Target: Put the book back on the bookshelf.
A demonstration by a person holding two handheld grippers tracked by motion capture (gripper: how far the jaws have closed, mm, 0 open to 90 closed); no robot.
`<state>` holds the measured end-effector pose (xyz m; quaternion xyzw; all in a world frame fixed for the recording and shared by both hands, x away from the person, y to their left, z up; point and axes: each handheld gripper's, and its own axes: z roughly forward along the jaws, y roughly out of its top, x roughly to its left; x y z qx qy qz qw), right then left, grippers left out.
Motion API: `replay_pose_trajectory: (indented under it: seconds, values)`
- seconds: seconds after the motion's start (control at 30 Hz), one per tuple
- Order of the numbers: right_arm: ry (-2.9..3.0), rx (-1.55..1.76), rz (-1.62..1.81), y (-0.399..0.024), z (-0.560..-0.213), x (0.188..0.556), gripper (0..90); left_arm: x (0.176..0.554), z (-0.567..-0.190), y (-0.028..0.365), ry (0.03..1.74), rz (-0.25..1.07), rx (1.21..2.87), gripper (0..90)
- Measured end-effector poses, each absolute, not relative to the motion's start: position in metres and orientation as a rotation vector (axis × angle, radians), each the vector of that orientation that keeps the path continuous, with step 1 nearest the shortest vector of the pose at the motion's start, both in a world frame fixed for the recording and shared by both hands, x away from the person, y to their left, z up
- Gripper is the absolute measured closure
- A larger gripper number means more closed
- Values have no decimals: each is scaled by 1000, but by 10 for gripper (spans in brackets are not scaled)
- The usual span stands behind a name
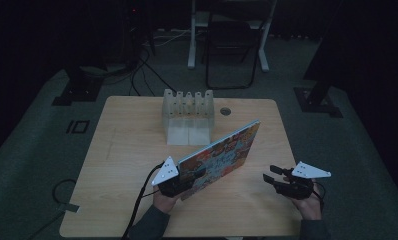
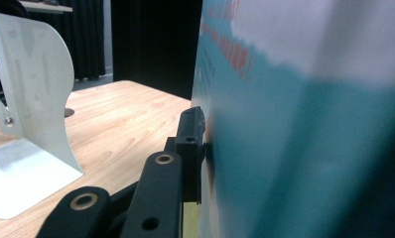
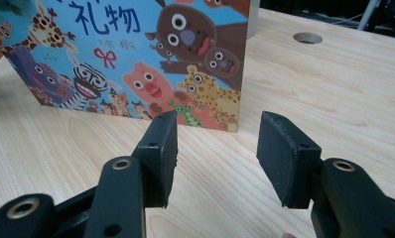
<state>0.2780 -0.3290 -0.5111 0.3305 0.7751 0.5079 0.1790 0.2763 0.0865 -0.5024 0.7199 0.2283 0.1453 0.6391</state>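
black jaws of the left gripper [image 1: 181, 181] are clamped on the near end of a picture book [image 1: 222, 152], one pad being seen pressed flat against its blue cover [image 2: 304, 148] in the left gripper view. the book is held standing on its lower edge on the wooden table [image 1: 127, 150], tilted, running from the left gripper toward the far right. the left hand [image 1: 164, 200] is set low behind the gripper, near the table's front edge, with the grey plate on top.

the right gripper [image 1: 273, 179] is held apart from the book, just to its right, jaws parted with nothing between them; bare wood is seen in the gap [image 3: 215, 153]. it is pointed leftward at the book's animal-covered face [image 3: 151, 64]. the right hand [image 1: 307, 200] is placed close to the front right corner of the table.

open tabletop is left on both sides of the book. a translucent slotted rack [image 1: 188, 114] stands at the far edge, well apart from the book, beside a round hole [image 1: 225, 111] in the wood.
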Motion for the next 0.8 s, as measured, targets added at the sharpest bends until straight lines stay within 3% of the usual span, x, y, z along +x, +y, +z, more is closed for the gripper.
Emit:
replay_pose_trajectory:
  seconds: [0.5,0.8]
  values:
    - [2228,978,1406,-330,-530,280,496,275,-512,82,508,356,1624,688]
    - [2259,982,1368,-327,-540,282,496,274,-520,81,543,383,1618,737]
